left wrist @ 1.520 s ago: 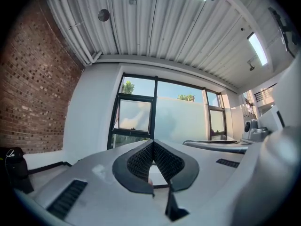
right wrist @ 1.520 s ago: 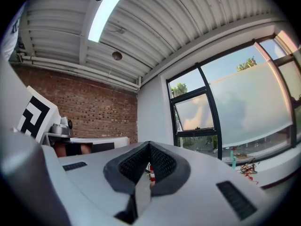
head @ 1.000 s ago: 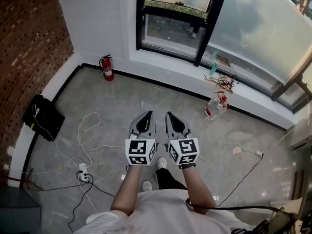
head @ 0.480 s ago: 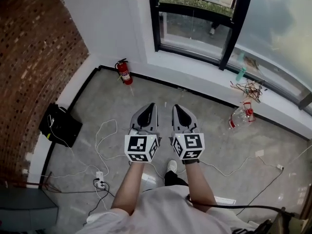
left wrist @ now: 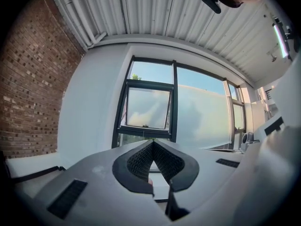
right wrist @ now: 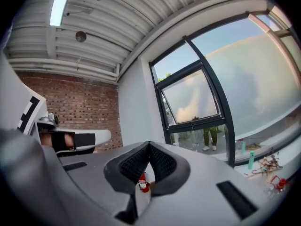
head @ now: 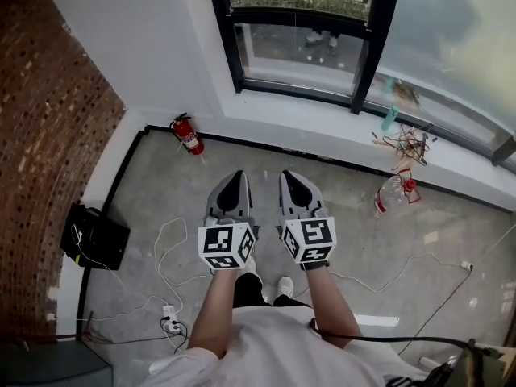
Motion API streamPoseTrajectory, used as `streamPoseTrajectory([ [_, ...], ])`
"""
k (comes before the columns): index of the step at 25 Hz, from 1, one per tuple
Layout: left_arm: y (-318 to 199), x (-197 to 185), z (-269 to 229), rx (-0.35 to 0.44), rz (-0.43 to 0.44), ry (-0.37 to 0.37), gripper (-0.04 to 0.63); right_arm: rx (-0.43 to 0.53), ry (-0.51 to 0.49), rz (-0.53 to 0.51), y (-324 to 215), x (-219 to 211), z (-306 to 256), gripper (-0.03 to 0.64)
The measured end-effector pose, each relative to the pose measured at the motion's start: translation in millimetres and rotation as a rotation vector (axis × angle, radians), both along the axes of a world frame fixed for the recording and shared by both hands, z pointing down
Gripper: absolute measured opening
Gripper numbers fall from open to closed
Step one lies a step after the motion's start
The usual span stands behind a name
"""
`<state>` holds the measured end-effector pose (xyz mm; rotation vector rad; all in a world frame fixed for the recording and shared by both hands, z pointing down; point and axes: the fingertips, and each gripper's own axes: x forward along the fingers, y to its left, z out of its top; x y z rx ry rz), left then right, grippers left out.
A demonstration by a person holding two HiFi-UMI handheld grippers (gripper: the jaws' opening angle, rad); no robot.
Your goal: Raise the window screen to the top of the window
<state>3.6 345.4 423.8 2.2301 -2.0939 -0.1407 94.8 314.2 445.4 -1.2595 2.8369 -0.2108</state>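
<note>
I face the tall black-framed window (head: 298,18). Its pale translucent window screen (left wrist: 148,108) sits in the left bay, with clear glass above and below it. Well short of the window, my left gripper (head: 235,176) and right gripper (head: 291,176) hover side by side, jaws pressed together and empty. A red fire extinguisher (head: 186,135) stands below the window's left corner.

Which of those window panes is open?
The small upper pane in the narrow left section: it hangs tilted in its frame, while the wide whitish pane to its right lies flat.
</note>
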Motion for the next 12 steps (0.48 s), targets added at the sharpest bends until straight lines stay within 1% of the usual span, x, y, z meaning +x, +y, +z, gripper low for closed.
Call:
streamPoseTrajectory([
  [3,-39,-6,12,-0.012,0.049,0.023,-0.005,-0.027,0.002,0.035,-32,-8,15,-0.001],
  [7,-104,-21,11,0.02,0.107,0.022,-0.005,0.002,0.037,0.065,-86,-27,17,-0.001],
  [12,-194,-64,-25,0.121,0.17,-0.013,-0.005,0.083,0.042,0.136,-179,-65,-17,-0.001],
])
